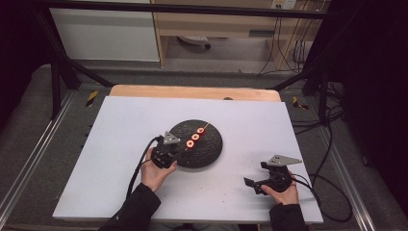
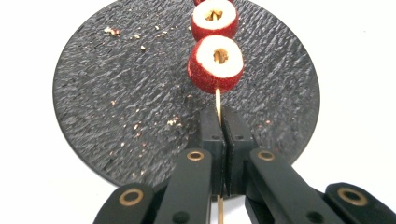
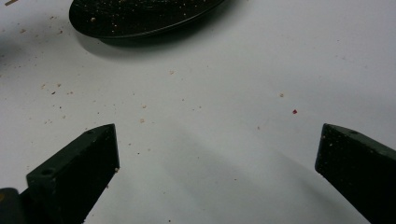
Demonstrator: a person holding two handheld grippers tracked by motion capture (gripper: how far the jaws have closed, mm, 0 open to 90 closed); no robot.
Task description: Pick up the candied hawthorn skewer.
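The left hand-held gripper (image 2: 219,128) pinches the thin, snappable skewer (image 2: 217,100) below its fruit slices, a sensible light hold; the right hand-held gripper (image 3: 217,154) gapes empty.

Ahead of the closed jaws of the left gripper (image 2: 223,122), third fruit slice (image 2: 208,2) cut off by the top edge; skewer (image 2: 217,103) hidden where clamped between the jaws. Beyond the wide-apart jaws of the right gripper (image 3: 217,149), plate (image 3: 140,16) cropped at the top edge. Crumbs (image 3: 170,72) on the counter (image 3: 224,93) too small to identify.
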